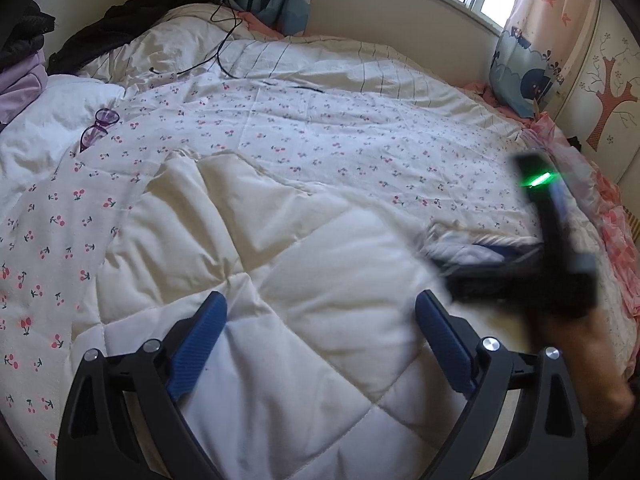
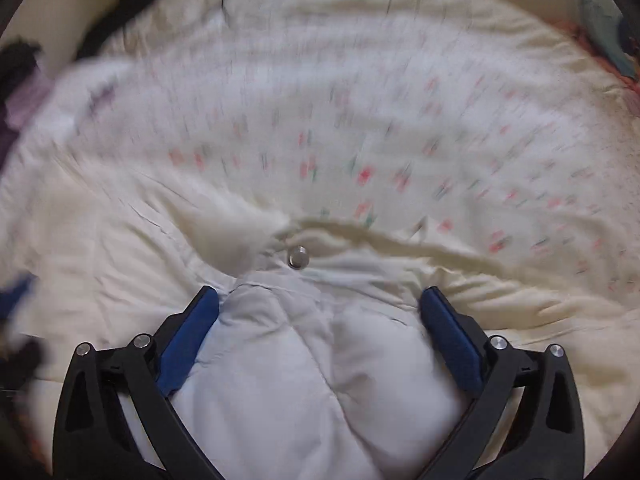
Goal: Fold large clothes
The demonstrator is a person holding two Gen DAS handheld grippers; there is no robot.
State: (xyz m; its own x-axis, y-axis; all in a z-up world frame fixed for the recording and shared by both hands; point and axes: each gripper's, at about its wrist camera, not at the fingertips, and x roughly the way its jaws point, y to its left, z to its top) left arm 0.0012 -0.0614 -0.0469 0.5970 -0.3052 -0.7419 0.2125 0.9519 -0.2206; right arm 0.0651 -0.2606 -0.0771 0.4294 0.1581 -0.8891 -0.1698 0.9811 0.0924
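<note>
I am holding my left claw (image 1: 320, 312) over the bed with its blue fingers (image 1: 200, 344) standing wide apart, nothing between them but the white quilted jacket (image 1: 304, 280) lying spread just below and ahead. My right claw (image 2: 320, 308) is also gaping wide, its fingers sitting on either side of a puffy fold of that jacket without pinching it; a silver snap button (image 2: 298, 258) is showing just beyond the tips. The cherry-print sheet (image 1: 320, 136) is stretching out past both claws.
</note>
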